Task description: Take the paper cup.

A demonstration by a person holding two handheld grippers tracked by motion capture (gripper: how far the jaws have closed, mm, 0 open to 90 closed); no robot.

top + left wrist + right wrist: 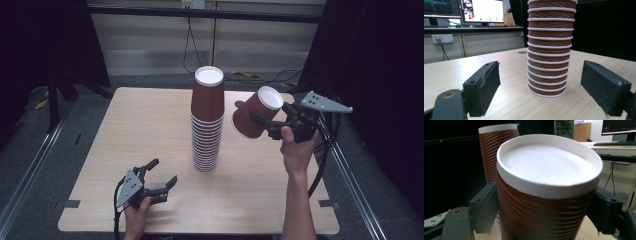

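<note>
A tall stack of upside-down brown ribbed paper cups (207, 122) stands mid-table, also seen as the stack (548, 50) and the stack (495, 152). My right gripper (267, 122) is shut on a single brown cup (256, 113), held tilted in the air just right of the stack, white base up. In the right gripper view this cup (546, 192) sits between both jaws. My left gripper (162, 175) rests low near the table's front left, open and empty, its pads (484, 87) spread wide toward the stack's base.
The wooden table (140, 130) has bare surface on the left and front. Cables (190, 45) hang by the back wall. Monitors (481, 11) stand on a desk beyond the table. Dark curtains flank both sides.
</note>
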